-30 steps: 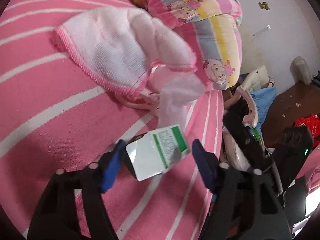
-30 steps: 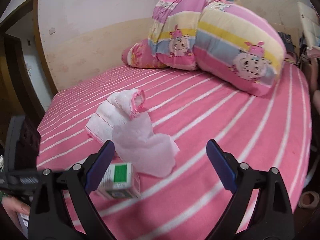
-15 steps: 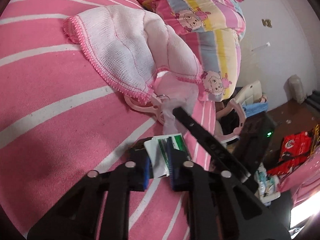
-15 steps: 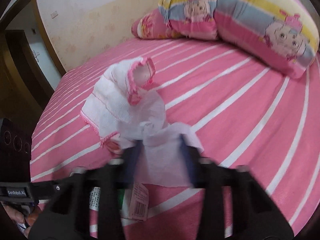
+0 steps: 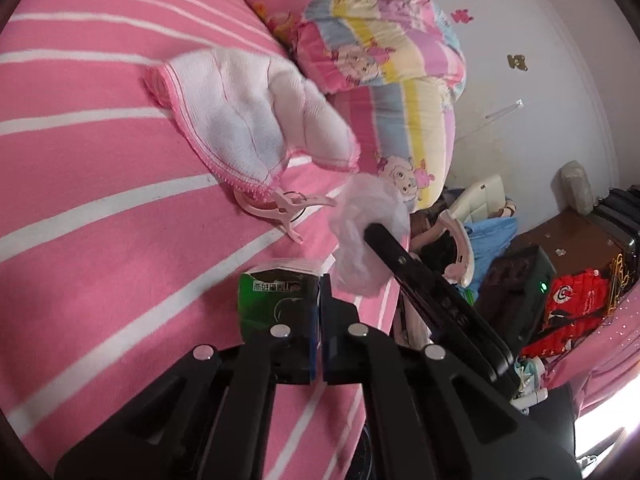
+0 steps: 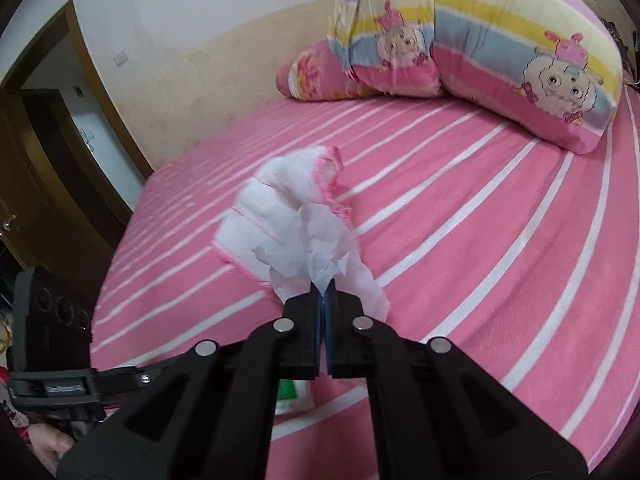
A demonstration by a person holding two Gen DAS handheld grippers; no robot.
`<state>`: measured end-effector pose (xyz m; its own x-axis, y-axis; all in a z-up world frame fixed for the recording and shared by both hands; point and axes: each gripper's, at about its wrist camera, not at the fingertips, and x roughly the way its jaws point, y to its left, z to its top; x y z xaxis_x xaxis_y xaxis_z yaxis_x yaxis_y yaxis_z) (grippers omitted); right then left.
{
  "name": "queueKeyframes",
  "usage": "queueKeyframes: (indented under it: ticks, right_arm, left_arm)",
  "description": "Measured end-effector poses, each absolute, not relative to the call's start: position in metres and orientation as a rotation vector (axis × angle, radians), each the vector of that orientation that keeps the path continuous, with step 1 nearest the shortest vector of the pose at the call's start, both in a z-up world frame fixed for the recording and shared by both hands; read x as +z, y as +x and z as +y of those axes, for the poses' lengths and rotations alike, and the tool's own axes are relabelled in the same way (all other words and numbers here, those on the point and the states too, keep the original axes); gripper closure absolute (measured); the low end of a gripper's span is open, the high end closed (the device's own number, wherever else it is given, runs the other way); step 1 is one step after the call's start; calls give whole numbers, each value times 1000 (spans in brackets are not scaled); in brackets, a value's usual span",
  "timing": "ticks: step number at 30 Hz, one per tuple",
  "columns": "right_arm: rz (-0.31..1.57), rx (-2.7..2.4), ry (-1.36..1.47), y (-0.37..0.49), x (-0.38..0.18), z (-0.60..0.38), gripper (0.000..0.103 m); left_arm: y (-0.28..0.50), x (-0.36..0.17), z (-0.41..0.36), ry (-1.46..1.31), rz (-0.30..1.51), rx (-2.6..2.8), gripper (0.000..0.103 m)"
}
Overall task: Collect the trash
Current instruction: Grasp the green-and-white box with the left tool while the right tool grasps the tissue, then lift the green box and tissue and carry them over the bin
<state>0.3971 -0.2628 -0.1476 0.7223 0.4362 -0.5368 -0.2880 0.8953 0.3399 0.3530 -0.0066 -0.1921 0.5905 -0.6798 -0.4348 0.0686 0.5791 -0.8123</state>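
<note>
The left tongs (image 5: 320, 312) are pinched tight on a little green carton (image 5: 276, 300), which sits right at their tips, a bit toward 11 o'clock, and looks just above the bed (image 5: 100, 240). The right tongs (image 6: 324, 300) are squeezed shut on a crumpled white tissue (image 6: 316, 248) that sticks up toward 12 o'clock. Both bits of trash are held, so I think the next move is carrying them to a bin. No bin or bag shows in either view. A white cloth (image 5: 236, 120) and a pink clip (image 5: 288, 208) lie on the bed at 12 o'clock, near the carton.
</note>
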Motion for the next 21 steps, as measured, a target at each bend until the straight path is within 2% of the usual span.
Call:
queueKeyframes:
  ticks: [21]
  right_arm:
    - [586,529,288,209,-95,-251,101]
  left_arm:
    - [193,-127,-6,-815,755,-424,103]
